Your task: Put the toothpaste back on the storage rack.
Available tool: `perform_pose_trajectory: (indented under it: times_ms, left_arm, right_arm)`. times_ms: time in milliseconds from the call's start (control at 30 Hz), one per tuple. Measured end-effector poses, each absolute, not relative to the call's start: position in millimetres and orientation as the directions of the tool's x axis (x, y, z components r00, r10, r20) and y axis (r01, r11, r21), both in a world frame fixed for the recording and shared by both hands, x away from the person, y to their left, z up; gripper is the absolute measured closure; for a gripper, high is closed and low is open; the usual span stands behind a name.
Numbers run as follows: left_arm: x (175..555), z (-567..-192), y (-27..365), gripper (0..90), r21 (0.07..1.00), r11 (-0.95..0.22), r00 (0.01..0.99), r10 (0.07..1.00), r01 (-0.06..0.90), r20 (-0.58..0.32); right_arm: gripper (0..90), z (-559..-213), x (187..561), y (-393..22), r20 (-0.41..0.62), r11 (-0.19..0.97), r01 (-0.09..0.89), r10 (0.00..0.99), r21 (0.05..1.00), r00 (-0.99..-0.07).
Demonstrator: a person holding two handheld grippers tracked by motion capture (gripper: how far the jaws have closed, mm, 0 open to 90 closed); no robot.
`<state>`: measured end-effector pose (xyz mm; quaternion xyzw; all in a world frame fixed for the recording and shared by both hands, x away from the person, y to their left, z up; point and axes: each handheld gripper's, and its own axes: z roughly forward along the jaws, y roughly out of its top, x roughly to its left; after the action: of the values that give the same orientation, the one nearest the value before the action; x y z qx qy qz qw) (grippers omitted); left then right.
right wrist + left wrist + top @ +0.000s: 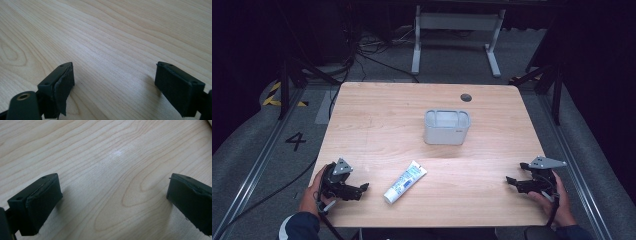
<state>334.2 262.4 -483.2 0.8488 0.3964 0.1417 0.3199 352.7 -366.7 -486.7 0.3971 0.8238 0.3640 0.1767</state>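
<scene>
A white tube with blue print (405, 182) lies flat near the table's front, between the two hands. Behind it stands a grey open-topped bin (446, 127) near the table's middle. My left gripper (361, 190) rests at the front left, a short way left of the tube, and its jaws point right. In the left gripper view my left gripper (113, 195) stands open over bare wood. My right gripper (511, 182) rests at the front right with its jaws pointing left. Seen from its own camera, my right gripper (115, 77) is open with nothing between the pads.
The wooden table (377, 115) has a dark round grommet (466, 97) near its far edge. Beyond it stands a white desk frame (457, 30), with cables on the floor. A hand holds each gripper at the front corners.
</scene>
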Motion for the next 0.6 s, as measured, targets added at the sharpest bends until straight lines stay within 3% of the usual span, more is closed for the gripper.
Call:
perform_pose_trajectory:
  times_ms: [200, 433, 600]
  left_arm:
    - [336.4, -483.1, 263.3, 0.1, 0.654, -0.49, 0.657, 0.754, 0.577, -0.015]
    - [332.8, -476.9, 252.0, 1.6, 0.601, -0.459, 0.581, 0.814, 0.655, -0.011]
    - [329.8, -475.9, 249.1, 0.7, 0.584, -0.473, 0.588, 0.809, 0.66, -0.009]
  right_arm:
    - [16.6, -486.7, 352.4, -366.2, -0.005, 0.42, 0.522, 0.783, 0.743, -0.622]
    - [16.2, -486.8, 353.2, -366.7, 0.0, 0.418, 0.529, 0.785, 0.739, -0.62]
    - [16.1, -486.7, 353.0, -366.7, -0.001, 0.418, 0.528, 0.785, 0.739, -0.619]
